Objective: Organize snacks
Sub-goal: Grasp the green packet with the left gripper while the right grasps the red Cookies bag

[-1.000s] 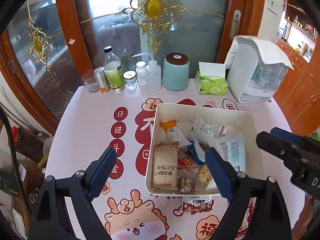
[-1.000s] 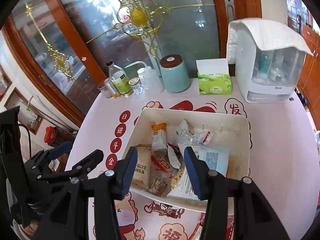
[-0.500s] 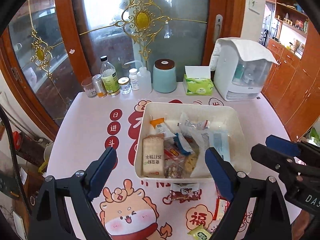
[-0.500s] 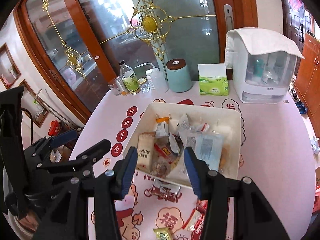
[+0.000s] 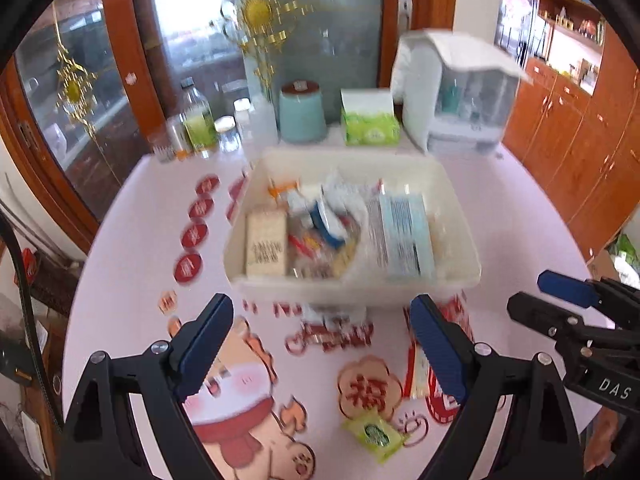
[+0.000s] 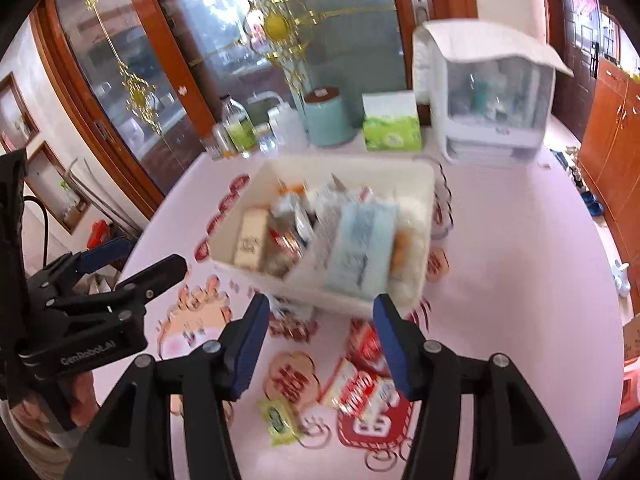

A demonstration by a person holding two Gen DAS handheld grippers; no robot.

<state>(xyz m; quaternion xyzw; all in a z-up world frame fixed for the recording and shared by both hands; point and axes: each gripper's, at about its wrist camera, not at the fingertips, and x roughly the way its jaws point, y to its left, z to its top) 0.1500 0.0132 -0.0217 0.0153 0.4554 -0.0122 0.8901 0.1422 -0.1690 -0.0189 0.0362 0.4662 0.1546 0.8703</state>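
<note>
We work over a round table point(image 5: 132, 248) covered in a pink cloth printed with red festive characters, and it serves as the staging ground for the sorting. Along its far edge a white dispenser point(image 5: 460, 92), a green tissue box point(image 5: 370, 122), a teal canister point(image 5: 302, 114) and a row of small bottles point(image 5: 196, 124) stand against the glass door, well apart from our work, so they should not get in the way. The white bin point(image 5: 352, 292) sits mid-table, and most of the snacks lie piled inside it: a tan biscuit pack point(image 5: 266, 242) at its left, a large pale blue packet point(image 5: 402, 234) at its right, smaller wrappers between. We judge the bin to be the collecting place, so what remains outside it is the work left: a red-and-white packet point(image 6: 360, 394) and a small green packet point(image 6: 280, 420) lie on the cloth on the near side of the bin, and another wrapper point(image 5: 334, 314) lies just against its front wall. Our left gripper point(image 5: 320, 344) hangs above the cloth with its jaws spread wide and nothing between them; our right gripper point(image 6: 318, 344) is likewise parted and empty, poised above the loose packets, presumably to pick one next.
</note>
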